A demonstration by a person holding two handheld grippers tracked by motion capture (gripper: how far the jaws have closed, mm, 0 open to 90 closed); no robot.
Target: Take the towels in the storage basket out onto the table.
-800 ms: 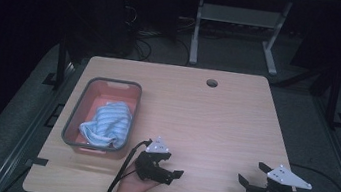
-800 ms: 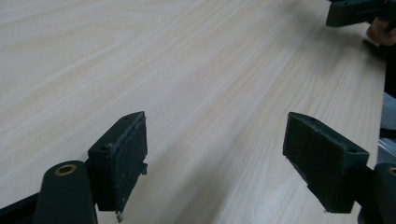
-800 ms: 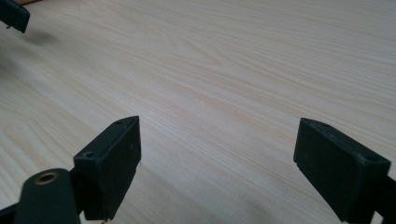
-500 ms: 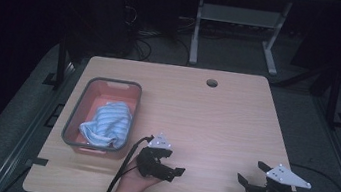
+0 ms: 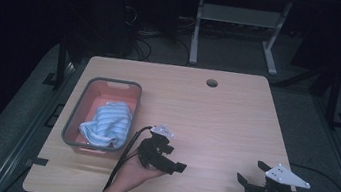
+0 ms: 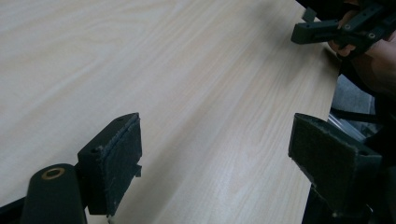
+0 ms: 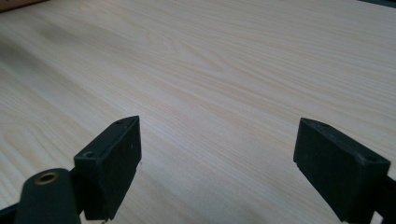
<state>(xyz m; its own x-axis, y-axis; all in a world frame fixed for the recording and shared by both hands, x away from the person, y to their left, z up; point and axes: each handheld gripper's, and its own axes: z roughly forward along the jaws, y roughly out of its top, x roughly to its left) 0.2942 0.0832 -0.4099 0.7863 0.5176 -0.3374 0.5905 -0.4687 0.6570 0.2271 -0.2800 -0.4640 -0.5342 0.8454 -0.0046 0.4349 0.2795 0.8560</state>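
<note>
The striped cloth (image 5: 106,125) lies bunched inside the bin (image 5: 74,118) at the left of the surface (image 5: 216,117), so placement appears complete. The left tongs (image 5: 176,166) hang released and empty just beside the bin; the right tongs (image 5: 251,173) are likewise released, empty, well apart. No further step is evident.

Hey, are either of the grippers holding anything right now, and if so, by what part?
Nothing is held. The left gripper and right gripper are both open over bare table.
</note>
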